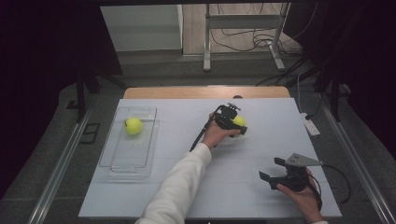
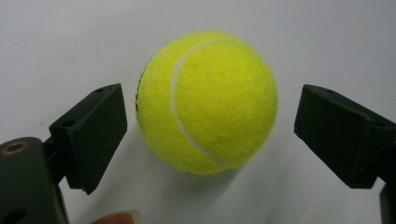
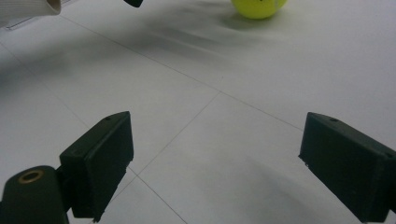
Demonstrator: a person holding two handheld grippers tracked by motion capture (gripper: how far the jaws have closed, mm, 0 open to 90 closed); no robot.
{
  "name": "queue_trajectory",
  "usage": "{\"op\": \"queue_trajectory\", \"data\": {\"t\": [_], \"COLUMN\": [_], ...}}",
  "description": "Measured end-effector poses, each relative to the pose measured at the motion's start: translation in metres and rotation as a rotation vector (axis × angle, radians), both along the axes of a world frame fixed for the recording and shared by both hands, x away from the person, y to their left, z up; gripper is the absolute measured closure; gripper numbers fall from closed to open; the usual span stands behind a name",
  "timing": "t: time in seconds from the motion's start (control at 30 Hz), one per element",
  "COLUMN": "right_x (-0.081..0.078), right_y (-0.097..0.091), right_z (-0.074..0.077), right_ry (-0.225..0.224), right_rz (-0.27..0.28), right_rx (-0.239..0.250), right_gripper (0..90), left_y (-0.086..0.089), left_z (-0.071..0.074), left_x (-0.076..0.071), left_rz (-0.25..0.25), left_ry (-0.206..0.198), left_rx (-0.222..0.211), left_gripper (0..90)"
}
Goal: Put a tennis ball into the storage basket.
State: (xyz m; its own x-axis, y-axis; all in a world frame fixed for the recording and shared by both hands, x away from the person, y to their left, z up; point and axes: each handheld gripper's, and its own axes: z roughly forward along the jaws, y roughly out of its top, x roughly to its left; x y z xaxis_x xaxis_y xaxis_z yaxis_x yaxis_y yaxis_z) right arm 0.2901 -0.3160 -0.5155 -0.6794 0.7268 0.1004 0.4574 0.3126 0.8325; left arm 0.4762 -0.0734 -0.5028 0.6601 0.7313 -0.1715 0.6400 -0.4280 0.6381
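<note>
A yellow tennis ball rests on the white tabletop right of centre. My left gripper is lowered over it. In the left gripper view the ball lies between the two black jaws with a small gap on each side, so the left gripper is open and not pressing it. My right gripper rests near the front right of the table, open with nothing between its jaws. The ball shows at the top edge of the right gripper view.
A clear plastic tray lies at the left of the table with a second tennis ball in its far end. A white power strip sits at the right edge. A white sleeve reaches across the front middle.
</note>
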Motion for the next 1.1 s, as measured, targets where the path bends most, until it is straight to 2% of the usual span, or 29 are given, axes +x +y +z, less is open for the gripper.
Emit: {"op": "queue_trajectory", "data": {"t": [0.13, 0.3, 0.57, 0.67, 1.1], "right_x": [0.000, 0.000, 0.000, 0.000, 0.001], "right_y": [0.000, -0.001, -0.001, -0.001, 0.000], "right_z": [0.000, 0.000, 0.000, 0.000, -0.001], "right_ry": [0.000, 0.000, 0.000, 0.000, 0.001], "right_rz": [-0.001, -0.001, -0.001, -0.001, 0.000], "right_rx": [-0.002, -0.002, -0.003, -0.003, -0.008], "right_gripper": [10.2, 10.2, 10.2, 10.2, 10.2], "left_y": [-0.001, -0.001, -0.001, -0.002, 0.006], "left_z": [0.000, -0.001, 0.000, 0.000, 0.011], "left_x": [0.001, 0.001, 0.001, 0.000, -0.007], "left_rz": [0.000, 0.011, 0.007, 0.008, -0.031], "left_ry": [0.000, -0.009, -0.011, -0.025, -0.048], "left_rx": [0.002, 0.016, 0.022, 0.029, -0.007], "left_gripper": [15.3, 25.0, 26.3, 26.6, 26.7]}}
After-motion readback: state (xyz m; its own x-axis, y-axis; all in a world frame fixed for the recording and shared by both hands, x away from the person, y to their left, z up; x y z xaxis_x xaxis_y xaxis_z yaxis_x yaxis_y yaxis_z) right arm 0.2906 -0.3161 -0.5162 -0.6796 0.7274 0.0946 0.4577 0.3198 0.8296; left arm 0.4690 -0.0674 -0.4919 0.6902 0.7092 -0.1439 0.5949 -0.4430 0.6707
